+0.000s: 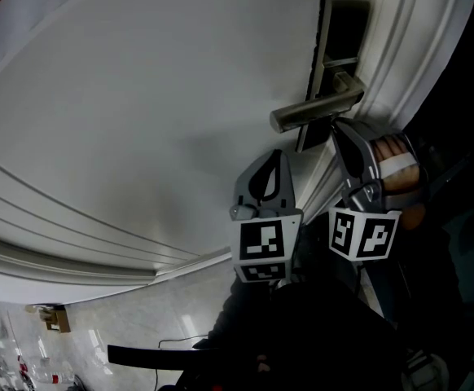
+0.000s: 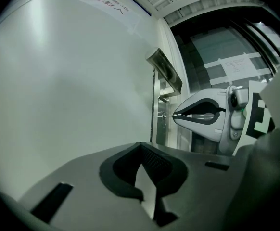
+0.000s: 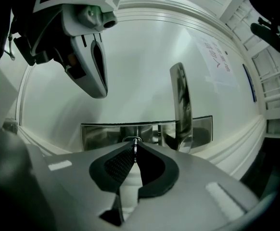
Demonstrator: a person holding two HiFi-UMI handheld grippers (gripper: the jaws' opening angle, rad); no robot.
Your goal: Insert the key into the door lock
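The white door point(image 1: 139, 96) is bare left of the lock plate point(image 1: 339, 31), so there is wide open room there. The lever handle point(image 1: 314, 108) juts out from the plate, just far of the right hand-held gripper point(image 1: 340, 127), which is closed on the key point(image 3: 135, 146) at the plate. The door frame point(image 1: 408, 39) crowds the right side. The left hand-held gripper point(image 1: 276, 155) hangs just left, leaving only a narrow gap.

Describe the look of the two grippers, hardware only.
The left gripper and right gripper are grey shells tapering to a pointed claw, lined with black textured pads around a teardrop opening. Each carries a marker cube with black-and-white squares. A white band crosses the hand on the right one.
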